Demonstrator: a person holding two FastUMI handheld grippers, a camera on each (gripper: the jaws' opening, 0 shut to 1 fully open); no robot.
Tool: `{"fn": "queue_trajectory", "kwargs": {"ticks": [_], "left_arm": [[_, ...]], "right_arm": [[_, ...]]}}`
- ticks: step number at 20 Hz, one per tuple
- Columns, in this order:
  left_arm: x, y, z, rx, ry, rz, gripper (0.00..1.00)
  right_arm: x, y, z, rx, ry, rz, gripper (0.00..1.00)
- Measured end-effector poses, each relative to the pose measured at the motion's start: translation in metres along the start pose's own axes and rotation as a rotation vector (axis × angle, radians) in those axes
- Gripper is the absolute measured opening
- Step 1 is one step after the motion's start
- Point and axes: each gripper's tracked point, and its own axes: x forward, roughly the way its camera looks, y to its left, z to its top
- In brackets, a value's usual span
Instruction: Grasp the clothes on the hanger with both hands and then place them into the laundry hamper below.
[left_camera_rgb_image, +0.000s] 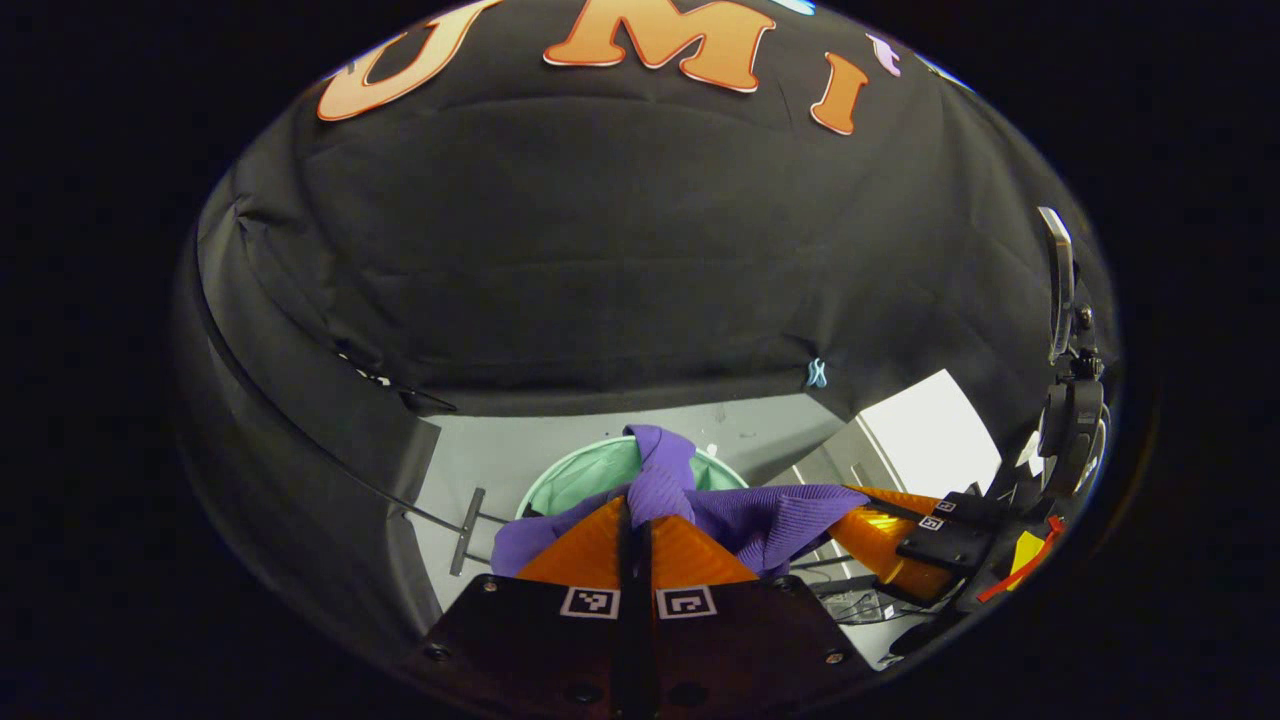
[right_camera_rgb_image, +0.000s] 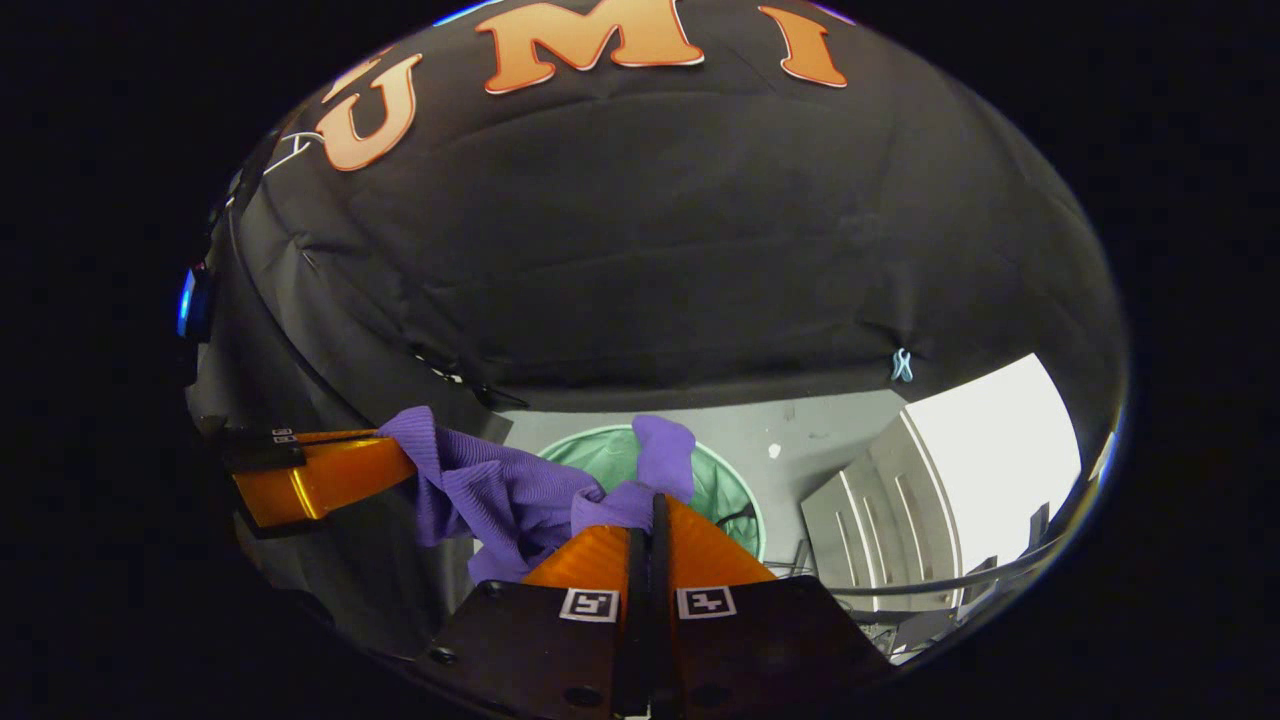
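While both pairs of fingers pinch closed on the purple garment (left_camera_rgb_image: 770, 520), left gripper (left_camera_rgb_image: 634, 510) and right gripper (right_camera_rgb_image: 655, 505) hold it stretched between them above the green hamper (right_camera_rgb_image: 735, 495).

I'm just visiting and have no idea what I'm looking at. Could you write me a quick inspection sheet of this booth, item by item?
Surface: grey floor, small marks on it.
Job's things: purple garment stretched between both grippers, above the green hamper; hanger: nothing seen.
Clutter: nothing seen.
Grippers: left gripper shut on the garment; right gripper shut on the garment.
Cables: thin dark cables on the floor at the right.
Surroundings: black cloth wall, blue clip pinning it, white panel at the right.
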Motion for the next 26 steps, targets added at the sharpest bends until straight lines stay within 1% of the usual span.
{"fn": "queue_trajectory", "kwargs": {"ticks": [3, 4, 5, 6, 7, 8, 9, 11, 12, 13, 14, 15, 16, 17, 18, 19, 20, 21, 22, 23, 24, 25, 26], "left_arm": [[0.011, 0.004, -0.020, 0.007, 0.056, 0.002, 0.02], [0.014, 0.004, -0.025, 0.014, 0.072, 0.009, 0.03], [0.014, 0.006, -0.028, 0.019, 0.088, 0.019, 0.06], [0.015, 0.006, -0.033, 0.026, 0.102, 0.032, 0.08], [0.016, 0.006, -0.034, 0.028, 0.111, 0.039, 0.16], [0.014, 0.004, -0.036, 0.025, 0.121, 0.035, 0.23], [0.014, 0.004, -0.037, 0.021, 0.126, 0.035, 0.36], [0.014, 0.003, -0.037, 0.011, 0.129, 0.035, 0.63], [0.013, 0.004, -0.038, 0.008, 0.130, 0.040, 0.66], [0.012, 0.006, -0.039, 0.005, 0.130, 0.047, 0.71], [0.012, 0.007, -0.041, 0.002, 0.129, 0.053, 0.72], [0.011, 0.007, -0.041, -0.002, 0.128, 0.055, 0.75], [0.010, 0.008, -0.041, -0.002, 0.128, 0.057, 0.78], [0.009, 0.009, -0.040, -0.002, 0.126, 0.062, 0.84], [0.006, 0.010, -0.041, -0.003, 0.122, 0.068, 0.89], [0.005, 0.011, -0.041, -0.006, 0.118, 0.077, 0.96], [0.002, 0.011, -0.040, -0.010, 0.113, 0.082, 0.96], [0.000, 0.011, -0.040, -0.013, 0.107, 0.083, 1.00], [-0.002, 0.012, -0.038, -0.016, 0.103, 0.089, 0.98], [-0.003, 0.013, -0.036, -0.019, 0.097, 0.093, 0.98], [-0.007, 0.013, -0.035, -0.023, 0.089, 0.096, 0.98], [-0.010, 0.014, -0.033, -0.026, 0.079, 0.098, 0.98], [-0.014, 0.016, -0.029, -0.026, 0.068, 0.102, 0.98]], "right_arm": [[0.015, -0.007, -0.008, 0.020, 0.025, -0.038, 0.08], [0.017, -0.011, -0.010, 0.023, 0.032, -0.051, 0.02], [0.018, -0.013, -0.012, 0.029, 0.041, -0.057, 0.09], [0.020, -0.016, -0.015, 0.038, 0.048, -0.063, 0.09], [0.021, -0.018, -0.019, 0.048, 0.063, -0.064, 0.09], [0.023, -0.021, -0.023, 0.054, 0.071, -0.067, 0.02], [0.025, -0.023, -0.023, 0.060, 0.069, -0.069, 0.17], [0.025, -0.026, -0.026, 0.057, 0.077, -0.070, 0.17], [0.027, -0.025, -0.027, 0.050, 0.074, -0.075, 0.26], [0.025, -0.024, -0.026, 0.043, 0.072, -0.074, 0.21], [0.025, -0.025, -0.024, 0.036, 0.066, -0.075, 0.32], [0.023, -0.022, -0.026, 0.038, 0.074, -0.064, 0.33], [0.023, -0.022, -0.025, 0.031, 0.069, -0.068, 0.46], [0.020, -0.021, -0.025, 0.020, 0.064, -0.068, 0.51], [0.019, -0.023, -0.024, 0.005, 0.056, -0.073, 0.52], [0.016, -0.020, -0.024, -0.001, 0.059, -0.063, 0.41], [0.014, -0.021, -0.027, -0.007, 0.057, -0.064, 0.57], [0.013, -0.021, -0.026, -0.013, 0.053, -0.062, 0.60], [0.011, -0.021, -0.025, -0.016, 0.047, -0.063, 0.75], [0.009, -0.019, -0.024, -0.016, 0.044, -0.061, 0.80], [0.005, -0.020, -0.023, -0.016, 0.038, -0.058, 0.87], [0.003, -0.018, -0.021, -0.018, 0.031, -0.055, 0.90], [0.001, -0.017, -0.019, -0.021, 0.020, -0.053, 0.89]]}}
